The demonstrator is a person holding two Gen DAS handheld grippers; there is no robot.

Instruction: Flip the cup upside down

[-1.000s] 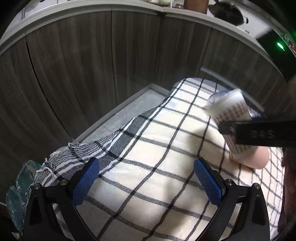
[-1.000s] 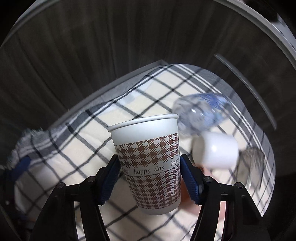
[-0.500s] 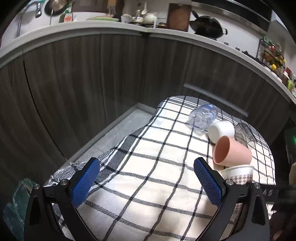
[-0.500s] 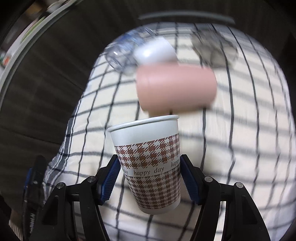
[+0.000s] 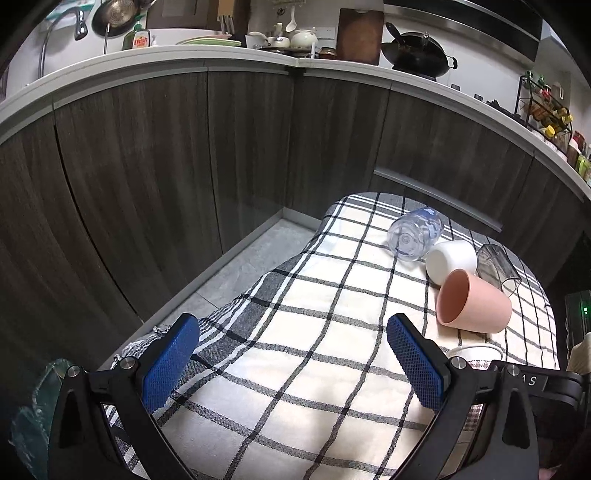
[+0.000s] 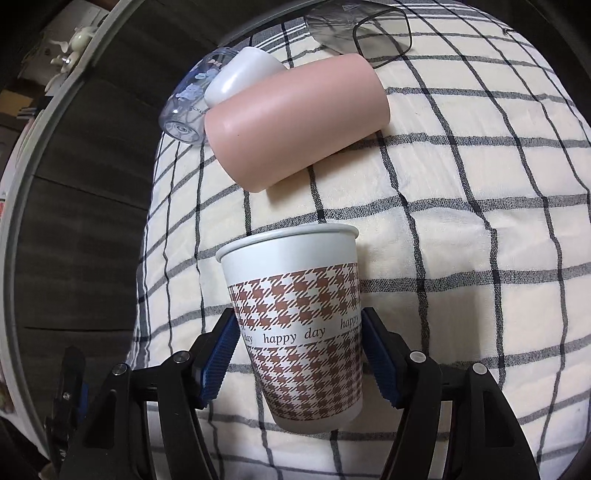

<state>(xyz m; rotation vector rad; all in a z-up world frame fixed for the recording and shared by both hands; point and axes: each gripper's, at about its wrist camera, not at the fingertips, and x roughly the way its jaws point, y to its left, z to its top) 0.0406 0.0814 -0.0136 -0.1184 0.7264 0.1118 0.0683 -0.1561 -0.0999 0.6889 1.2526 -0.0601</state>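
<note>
My right gripper [image 6: 299, 347] is shut on a white paper cup [image 6: 295, 317] with a brown houndstooth band and the words "happy day". The blue pads grip its sides. Its rim points away from the camera, toward the checked cloth [image 6: 461, 229], which fills the view behind it. In the left wrist view only the cup's rim [image 5: 474, 349] shows, behind my left gripper's right finger. My left gripper [image 5: 293, 360] is open and empty, low over the cloth [image 5: 295, 332].
A pink cup [image 6: 295, 118] [image 5: 472, 302], a white cup [image 6: 240, 75] [image 5: 450, 256], a clear bottle-like cup [image 6: 184, 110] [image 5: 413, 234] and a clear glass [image 6: 354, 29] [image 5: 496, 267] lie on their sides at the far end of the cloth. Dark cabinet fronts [image 5: 184, 166] stand behind.
My right gripper has turned with the paper cup, from looking across the table to looking down at the cloth. The left view has swung up and the cup has moved low right.
</note>
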